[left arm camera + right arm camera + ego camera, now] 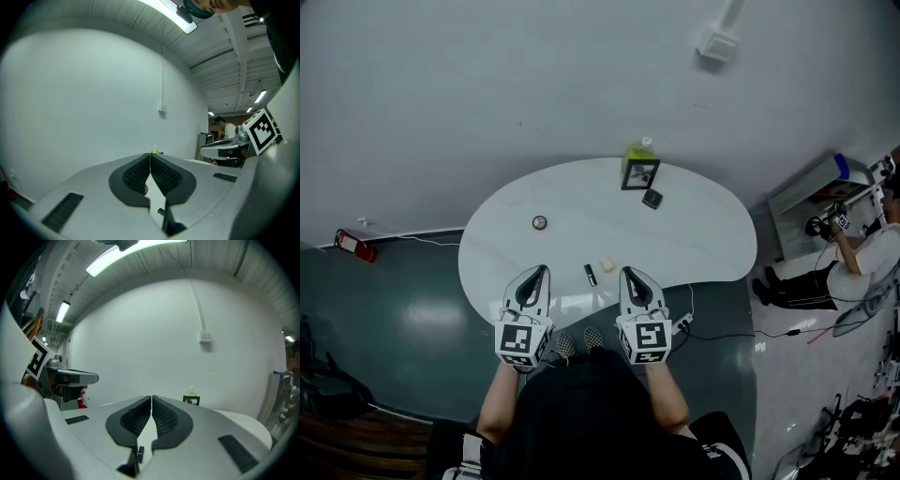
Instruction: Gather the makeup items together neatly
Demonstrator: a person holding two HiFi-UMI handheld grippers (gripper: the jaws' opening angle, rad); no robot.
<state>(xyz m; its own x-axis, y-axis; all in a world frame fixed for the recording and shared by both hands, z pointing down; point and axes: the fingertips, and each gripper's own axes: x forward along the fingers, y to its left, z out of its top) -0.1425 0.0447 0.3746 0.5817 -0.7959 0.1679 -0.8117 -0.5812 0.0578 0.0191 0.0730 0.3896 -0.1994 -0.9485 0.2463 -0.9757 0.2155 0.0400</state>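
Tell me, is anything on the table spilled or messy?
Nothing is spilled or broken. The things just lie scattered on the table: a round pot alone at left, a black tube flat near the front, a dark square case back by the frame.

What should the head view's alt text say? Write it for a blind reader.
From above, the shut, empty left gripper and right gripper hover at the near edge of a white table. A round compact, a black tube and a black frame sit scattered on it.
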